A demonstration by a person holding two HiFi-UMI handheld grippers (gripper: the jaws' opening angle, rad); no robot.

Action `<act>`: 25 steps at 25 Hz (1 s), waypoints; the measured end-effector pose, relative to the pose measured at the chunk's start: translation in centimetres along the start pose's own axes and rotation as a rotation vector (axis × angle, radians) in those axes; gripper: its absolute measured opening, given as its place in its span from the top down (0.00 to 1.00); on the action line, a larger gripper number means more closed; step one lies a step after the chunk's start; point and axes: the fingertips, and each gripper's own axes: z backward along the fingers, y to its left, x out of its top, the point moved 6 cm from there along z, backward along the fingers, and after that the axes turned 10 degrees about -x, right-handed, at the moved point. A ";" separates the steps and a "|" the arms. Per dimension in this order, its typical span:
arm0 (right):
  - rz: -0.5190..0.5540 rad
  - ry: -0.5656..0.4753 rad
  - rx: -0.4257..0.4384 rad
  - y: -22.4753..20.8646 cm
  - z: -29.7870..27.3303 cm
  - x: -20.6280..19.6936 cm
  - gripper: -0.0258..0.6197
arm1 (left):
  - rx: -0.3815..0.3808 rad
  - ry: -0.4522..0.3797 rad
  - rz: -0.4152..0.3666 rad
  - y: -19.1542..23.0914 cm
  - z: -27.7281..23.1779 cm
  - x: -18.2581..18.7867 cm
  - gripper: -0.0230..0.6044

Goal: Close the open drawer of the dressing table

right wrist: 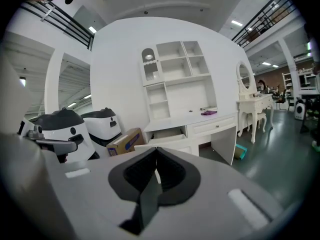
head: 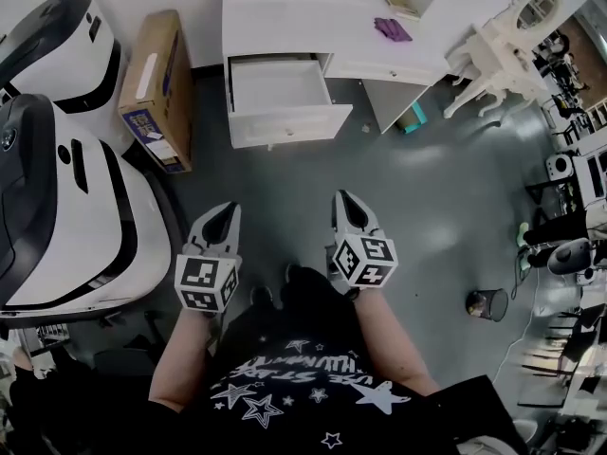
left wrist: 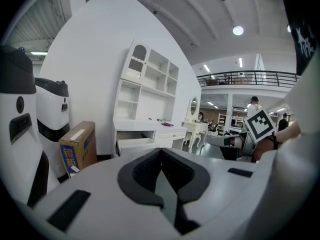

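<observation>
drawer [head: 285, 93] is pulled out of the left part of the white dressing bench [head: 379, 64], upper middle of the head view. it looks empty inside. its front panel faces down-frame toward the person.

both grippers sit low centre in that view, side by side and well apart from the drawer, with bare grey floor [head: 417, 216] between. left gripper [head: 220, 218]: jaws pressed together at the tips, nothing in them. right gripper [head: 343, 202]: same, jaws pressed together and empty.

closed jaws probably make sense here. the drawer needs a push on its front, not a grasp, and closed tips make a blunt pusher. both grippers point up-frame at the bench, and each gripper view has the open drawer just above its jaw tips, so they look aimed at it.

step looks like approach. the task is not started, the drawer is fully out and nothing touches it. next move likely calls for getting close, setting the tips on the front panel and pushing straight in. a push on one side only could skew it and jam it.

other stuff:
- cardboard box [head: 156, 83], upper left by the wall, beside the bench and not in the drawer's path
- purple item [head: 392, 29] lying on the bench top
- white machines [head: 66, 207] along the left edge
- ornate white table [head: 503, 45] at upper right
- small bin [head: 487, 303] at lower right
</observation>
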 end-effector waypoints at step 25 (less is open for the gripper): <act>0.098 0.229 0.113 -0.8 -24.0 -6.2 0.95 | 0.136 0.144 0.058 10.0 -16.4 -2.4 0.95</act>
